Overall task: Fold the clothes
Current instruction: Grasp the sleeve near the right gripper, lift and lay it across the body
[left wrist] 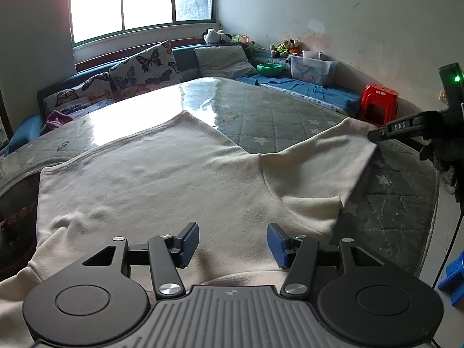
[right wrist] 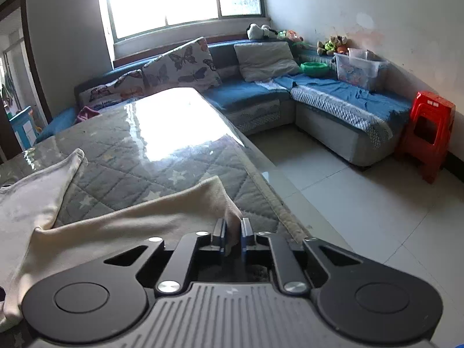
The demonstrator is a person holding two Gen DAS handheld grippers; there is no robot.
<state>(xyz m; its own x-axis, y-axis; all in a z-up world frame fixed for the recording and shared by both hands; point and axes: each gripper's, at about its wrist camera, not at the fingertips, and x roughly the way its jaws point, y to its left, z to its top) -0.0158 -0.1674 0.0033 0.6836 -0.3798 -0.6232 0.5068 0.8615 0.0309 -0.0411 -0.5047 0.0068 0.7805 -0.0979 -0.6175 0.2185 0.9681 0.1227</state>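
Garment: a cream-white shirt [left wrist: 162, 179] lies spread flat on the bench [left wrist: 275, 116], its body filling the near and middle part of the surface, one sleeve [left wrist: 319, 156] stretched out toward the right edge.
Sleeve end: drawn out and slightly lifted at its far tip, where the right gripper [left wrist: 374, 134] meets it; in the right wrist view the same sleeve [right wrist: 162, 217] runs up into the tool as a raised fold.
Right gripper: jaws pressed nearly together, pinching the cuff of the sleeve between the blue pads [right wrist: 245, 235] — cloth shows in the narrow slot between them [right wrist: 232, 236].
Left gripper [left wrist: 233, 245]: jaws spread wide, nothing between them; it hovers low over the near part of the shirt, with cloth visible under and between the blue pads [left wrist: 190, 243].
Bench surface: a grey quilted cover with pale stars under a glossy clear sheet that throws back the window light [right wrist: 174, 127].
Shirt hem corner: a far corner of the cloth [right wrist: 74, 159] lies on the quilted cover, well apart from the pinched sleeve.
Behind the bench: a blue corner sofa [right wrist: 240, 95] with butterfly-print cushions [right wrist: 185, 66] — plush toys [right wrist: 261, 32] and a clear storage box [right wrist: 359, 69] sit along it.
By the wall: a red plastic stool [right wrist: 426, 133] on the pale tiled floor [right wrist: 362, 203], just beside the sofa's end.
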